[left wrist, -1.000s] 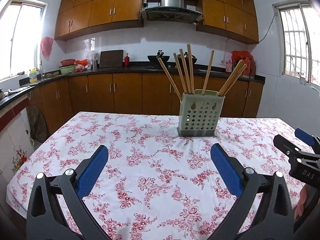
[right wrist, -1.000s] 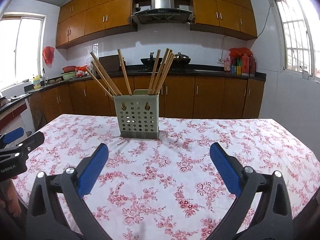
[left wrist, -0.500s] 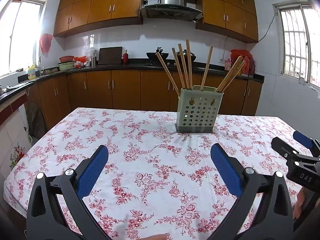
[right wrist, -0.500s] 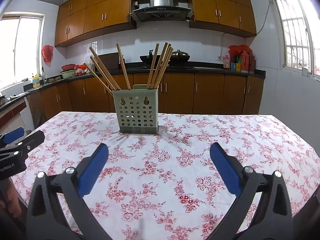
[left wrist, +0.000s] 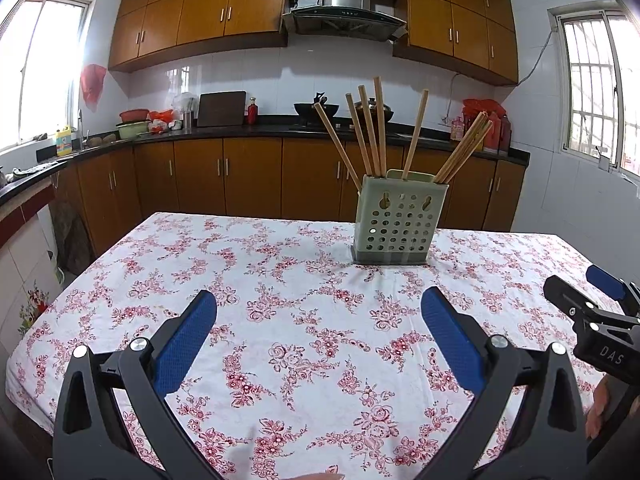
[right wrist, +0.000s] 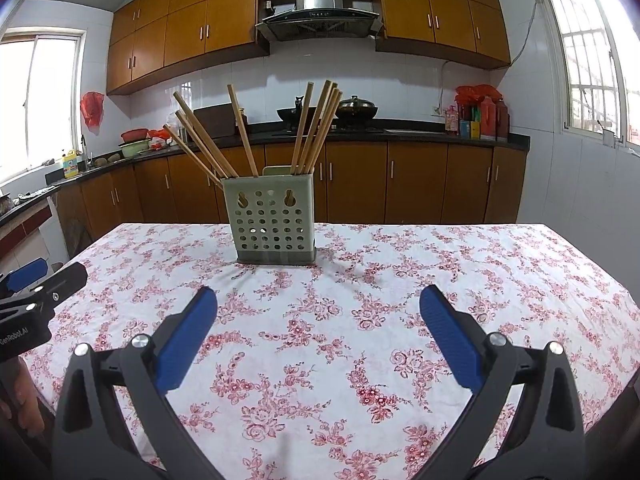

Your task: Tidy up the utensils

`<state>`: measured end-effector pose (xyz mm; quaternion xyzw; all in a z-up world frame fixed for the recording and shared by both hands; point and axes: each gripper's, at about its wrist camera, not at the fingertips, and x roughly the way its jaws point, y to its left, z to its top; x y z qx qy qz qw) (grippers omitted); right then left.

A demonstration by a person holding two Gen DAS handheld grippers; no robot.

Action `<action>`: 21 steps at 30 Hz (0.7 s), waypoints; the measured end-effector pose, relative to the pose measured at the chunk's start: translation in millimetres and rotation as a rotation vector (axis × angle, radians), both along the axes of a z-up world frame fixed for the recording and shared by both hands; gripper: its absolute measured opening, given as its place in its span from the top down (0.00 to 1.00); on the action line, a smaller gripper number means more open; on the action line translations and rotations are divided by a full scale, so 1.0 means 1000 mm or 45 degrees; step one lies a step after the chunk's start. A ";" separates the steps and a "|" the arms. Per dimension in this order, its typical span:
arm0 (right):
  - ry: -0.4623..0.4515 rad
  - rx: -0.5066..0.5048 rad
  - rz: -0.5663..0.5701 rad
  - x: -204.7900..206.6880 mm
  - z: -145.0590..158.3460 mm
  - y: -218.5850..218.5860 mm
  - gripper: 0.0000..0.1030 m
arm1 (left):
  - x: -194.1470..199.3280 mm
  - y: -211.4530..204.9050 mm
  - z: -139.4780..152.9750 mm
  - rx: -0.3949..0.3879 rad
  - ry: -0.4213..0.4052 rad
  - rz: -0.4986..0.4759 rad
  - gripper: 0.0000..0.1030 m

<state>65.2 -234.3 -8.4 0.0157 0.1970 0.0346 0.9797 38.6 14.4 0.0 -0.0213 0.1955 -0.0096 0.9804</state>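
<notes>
Left wrist view: I hold my left gripper (left wrist: pixel 319 334) level above the flowered tablecloth (left wrist: pixel 304 344), aimed across the table toward the cabinets, its blue pads (left wrist: pixel 182 342) spread wide with nothing between them. Ahead of it and a little to the right, well apart from the fingertips, the pale green perforated holder (left wrist: pixel 399 219) stands upright on the cloth. The wooden chopsticks (left wrist: pixel 370 130) stand in it on end, long axes near vertical; the leftmost ones lean left, the middle ones rise almost straight, and the bundle on the right leans right. At the far right edge of this view my right gripper (left wrist: pixel 592 300) pokes in, level with mine.

In the right wrist view, my left gripper (right wrist: pixel 38 280) shows at the left edge. My right gripper (right wrist: pixel 318 332) hovers level over the cloth (right wrist: pixel 400 320), its pads (right wrist: pixel 450 338) also spread and empty. The holder (right wrist: pixel 272 216) sits ahead and slightly left of it, upright, with the chopsticks (right wrist: pixel 316 126) fanning out left and right from its top.
</notes>
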 end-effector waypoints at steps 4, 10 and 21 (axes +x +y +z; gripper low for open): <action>-0.004 0.000 -0.003 0.000 0.000 0.000 0.04 | 0.001 -0.001 0.000 -0.002 -0.003 0.002 0.02; -0.004 0.001 -0.001 0.000 0.001 -0.001 0.04 | 0.001 -0.003 0.001 -0.002 -0.004 -0.001 0.02; 0.003 0.001 -0.004 0.001 0.001 -0.001 0.04 | 0.001 -0.005 0.001 -0.004 -0.003 0.000 0.02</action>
